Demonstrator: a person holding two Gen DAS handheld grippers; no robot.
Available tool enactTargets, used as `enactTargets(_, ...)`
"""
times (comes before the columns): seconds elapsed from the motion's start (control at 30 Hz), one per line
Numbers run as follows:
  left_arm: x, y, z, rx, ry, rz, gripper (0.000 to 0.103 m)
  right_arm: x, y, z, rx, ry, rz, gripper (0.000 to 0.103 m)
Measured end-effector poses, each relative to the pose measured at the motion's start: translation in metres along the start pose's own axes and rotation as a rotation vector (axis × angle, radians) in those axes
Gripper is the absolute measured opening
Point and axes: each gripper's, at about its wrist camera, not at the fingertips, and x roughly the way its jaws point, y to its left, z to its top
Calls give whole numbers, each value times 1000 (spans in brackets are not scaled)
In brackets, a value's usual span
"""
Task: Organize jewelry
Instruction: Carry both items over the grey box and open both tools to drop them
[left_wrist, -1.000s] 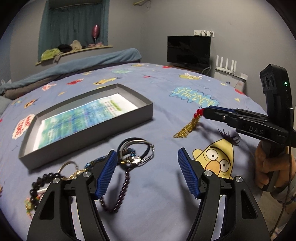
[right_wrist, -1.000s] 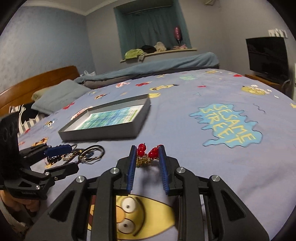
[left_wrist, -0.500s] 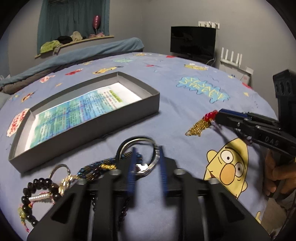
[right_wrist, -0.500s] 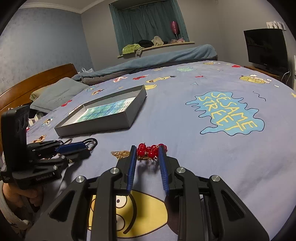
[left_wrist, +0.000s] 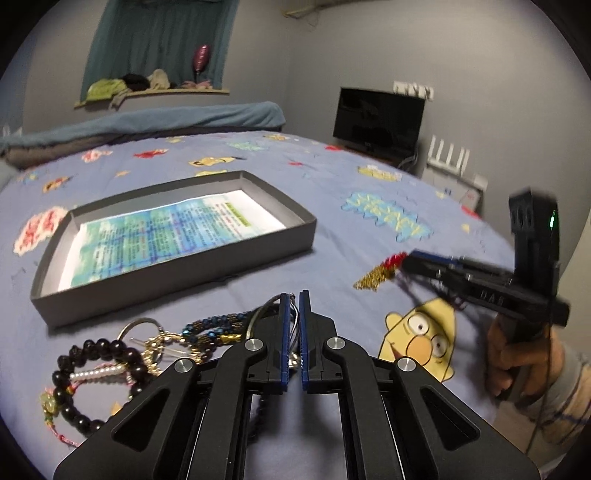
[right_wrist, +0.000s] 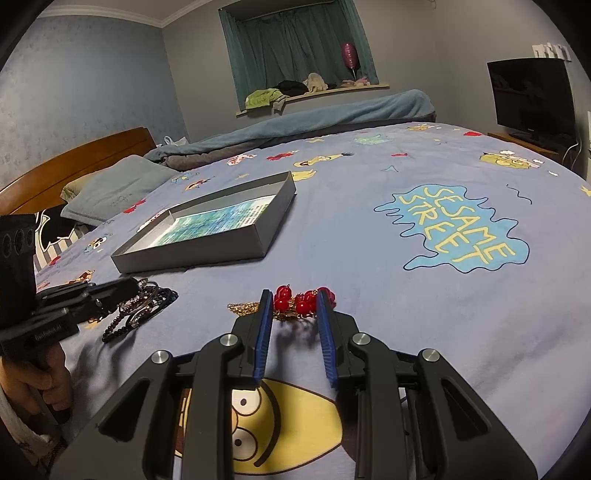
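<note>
Meanwhile left tongs (left_wrist: 294, 295) pinch wire bangle (left_wrist: 263, 309).

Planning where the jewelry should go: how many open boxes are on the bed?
1. The single grey box lies on the blue bedspread, beyond the jewelry pile, with only a printed sheet inside. None other shows, though the near bed is hidden.

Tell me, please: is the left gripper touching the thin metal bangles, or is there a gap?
Touching. In the left wrist view the left gripper has its blue pads shut on the thin metal bangles, whose wires run pinched between them.
</note>
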Motion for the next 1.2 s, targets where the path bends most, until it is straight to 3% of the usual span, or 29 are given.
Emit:
enactTargets(0.27, -16, 13, 3, -13, -26, 16, 5, 0, 11, 2, -15, -3, 16, 24)
enactTargets(0.53, -36, 35, 17, -92, -82, -32, 5, -4, 24, 16, -44, -27, 44, 24)
enactTargets(0.9, -43, 63, 40, -64, -72, 69, 5, 7, 54, 67, -90, -70, 143, 24)
enactTargets(1.2, -39, 88, 68, -55, -86, 128, 5, 23, 88, 113, -154, -100, 174, 24)
